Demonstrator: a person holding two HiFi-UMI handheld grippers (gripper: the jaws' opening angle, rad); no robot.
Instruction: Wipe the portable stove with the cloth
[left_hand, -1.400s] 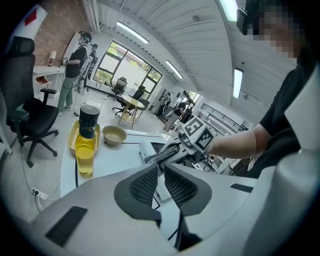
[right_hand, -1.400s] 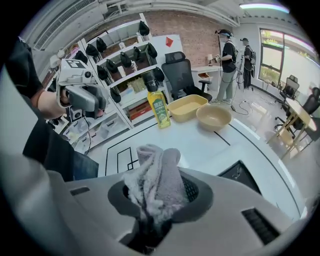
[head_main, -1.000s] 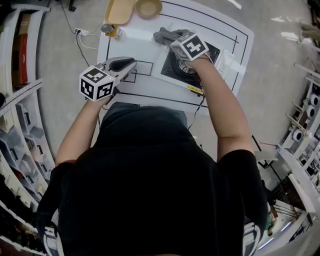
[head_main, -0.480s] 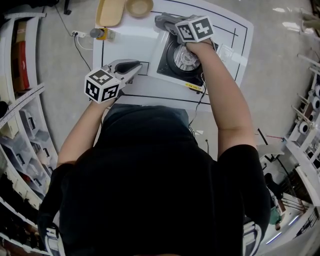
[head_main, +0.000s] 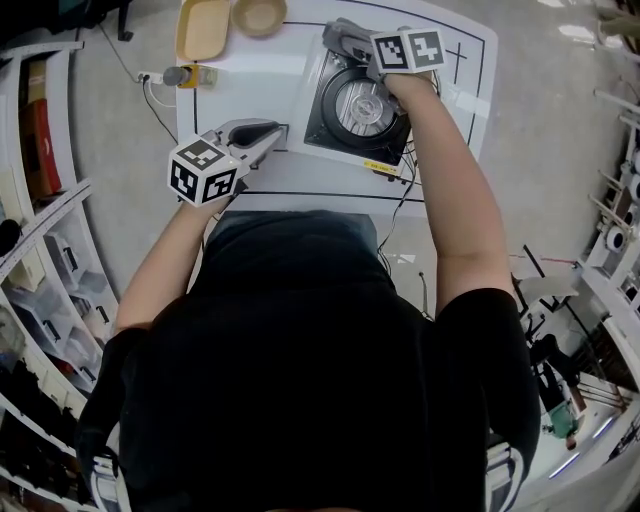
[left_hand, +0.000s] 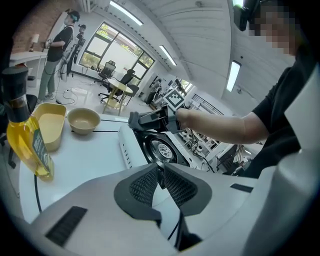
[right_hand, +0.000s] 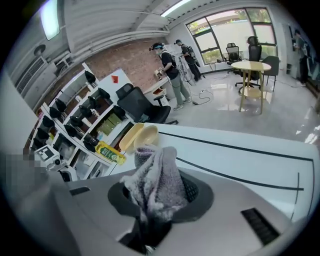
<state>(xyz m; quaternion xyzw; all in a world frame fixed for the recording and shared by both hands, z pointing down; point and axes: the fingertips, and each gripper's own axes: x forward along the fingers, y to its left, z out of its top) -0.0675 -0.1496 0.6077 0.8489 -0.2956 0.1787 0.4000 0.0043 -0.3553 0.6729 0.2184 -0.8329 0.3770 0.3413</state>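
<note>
White tabletop (head_main: 250, 90) marked with black lines is carrying a square black-and-silver portable stove (head_main: 352, 108), its yellow-labelled edge facing the person. The right gripper (head_main: 352, 42) is hovering over the stove's far edge, pointing towards the person's left, its jaws pinching a bunched grey fluffy cloth (right_hand: 156, 186). The cloth is sticking forward out of the jaws, its length running along them. The left gripper (left_hand: 161, 176), jaws pressed together with nothing between, is hanging over the table just left of the stove.
</note>
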